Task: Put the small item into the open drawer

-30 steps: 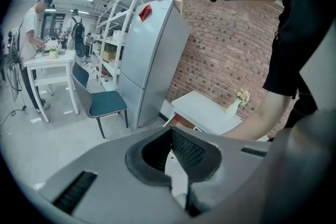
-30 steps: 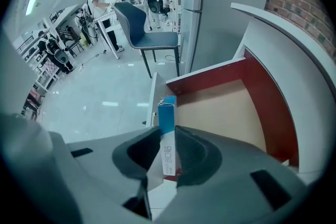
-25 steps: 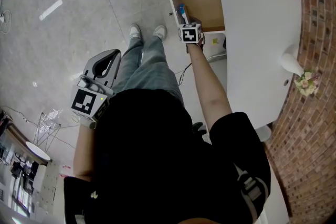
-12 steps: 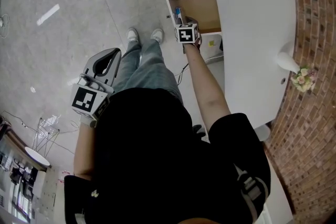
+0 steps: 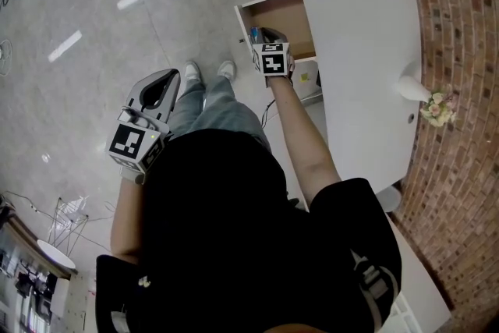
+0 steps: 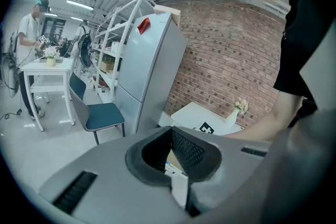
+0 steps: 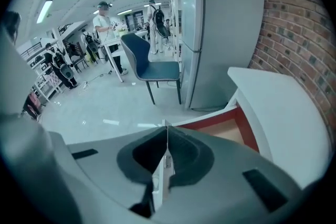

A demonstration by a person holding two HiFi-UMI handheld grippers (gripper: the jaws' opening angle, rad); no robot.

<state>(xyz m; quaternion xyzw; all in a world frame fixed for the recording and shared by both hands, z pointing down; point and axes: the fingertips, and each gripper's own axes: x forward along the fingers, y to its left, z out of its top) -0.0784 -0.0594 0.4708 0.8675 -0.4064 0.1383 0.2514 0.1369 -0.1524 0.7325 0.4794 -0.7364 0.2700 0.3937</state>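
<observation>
- The small item (image 5: 253,33), a blue thing, lay inside the open drawer (image 5: 295,13) at its front-left corner. It was just beside the fingertips of the right gripper (image 5: 267,32) (touching or not, the head view could not settle).
- That gripper's fingers were pressed together tip to tip, and nothing showed pinched between them. Just past the tips ran the drawer's reddish rim and bare wooden bottom.
- Its marker cube (image 5: 273,60) sat right behind the fingers, over the drawer's front edge.
- To the right of those fingers spread the white table (image 5: 366,66). A vase of flowers (image 5: 427,99) stood near the table's far edge, by the brick wall (image 5: 460,168).
- Far ahead of the same fingers stood a blue chair (image 7: 152,63) and a grey refrigerator (image 7: 220,29).
- The left gripper (image 5: 171,79) hung well apart from the drawer, over the floor (image 5: 93,27) beside the person's leg (image 5: 222,101). Its fingers were closed on each other and empty.
</observation>
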